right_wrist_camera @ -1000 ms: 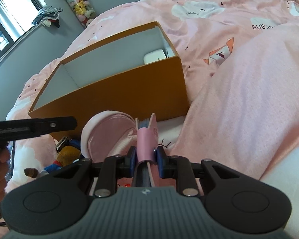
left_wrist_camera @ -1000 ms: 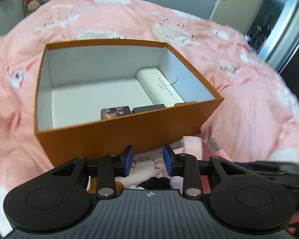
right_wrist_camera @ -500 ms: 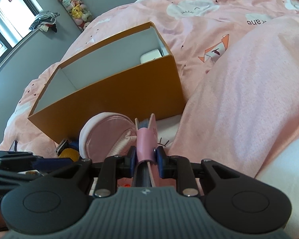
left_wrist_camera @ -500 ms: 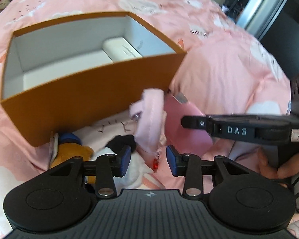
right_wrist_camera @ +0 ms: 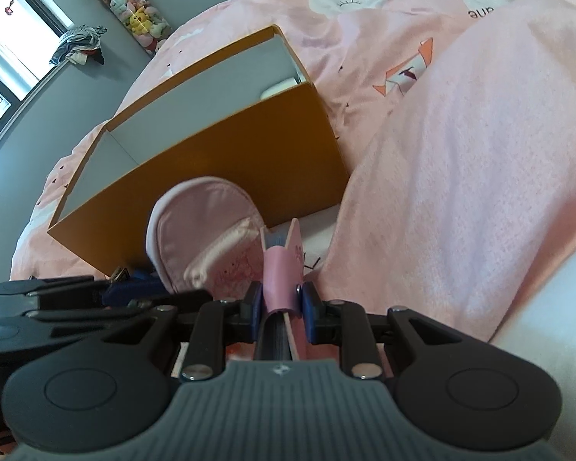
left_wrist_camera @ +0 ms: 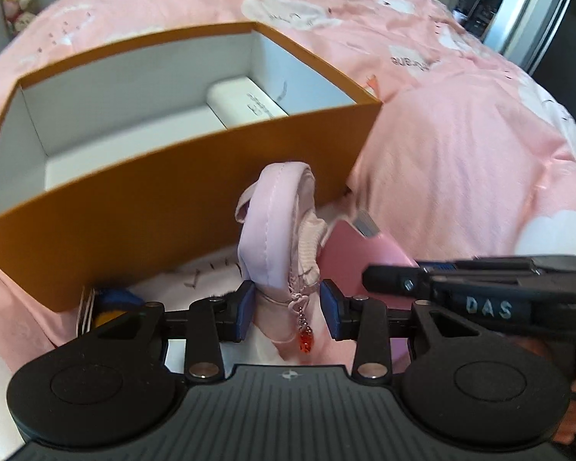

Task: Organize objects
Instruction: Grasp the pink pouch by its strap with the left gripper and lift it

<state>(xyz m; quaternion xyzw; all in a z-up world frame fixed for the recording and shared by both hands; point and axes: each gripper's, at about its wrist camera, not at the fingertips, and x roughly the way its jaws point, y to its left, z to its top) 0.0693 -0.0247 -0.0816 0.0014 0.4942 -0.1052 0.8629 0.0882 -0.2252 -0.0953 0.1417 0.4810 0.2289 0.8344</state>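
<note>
pink pouch [left_wrist_camera: 278,226] stands on edge before the orange box [left_wrist_camera: 172,192], its lower end between the left gripper [left_wrist_camera: 287,305] half-open jaws; right gripper [right_wrist_camera: 279,301] clamps a pink notebook [right_wrist_camera: 282,265].

The left gripper [left_wrist_camera: 287,309] points steeply downward, its blue pads set apart on either side of a pink pouch [left_wrist_camera: 276,230], the jaws having just been opening. The right gripper [right_wrist_camera: 279,309] reaches in from 3 o'clock in the left view, clamped on a pink notebook [right_wrist_camera: 282,269].
</note>
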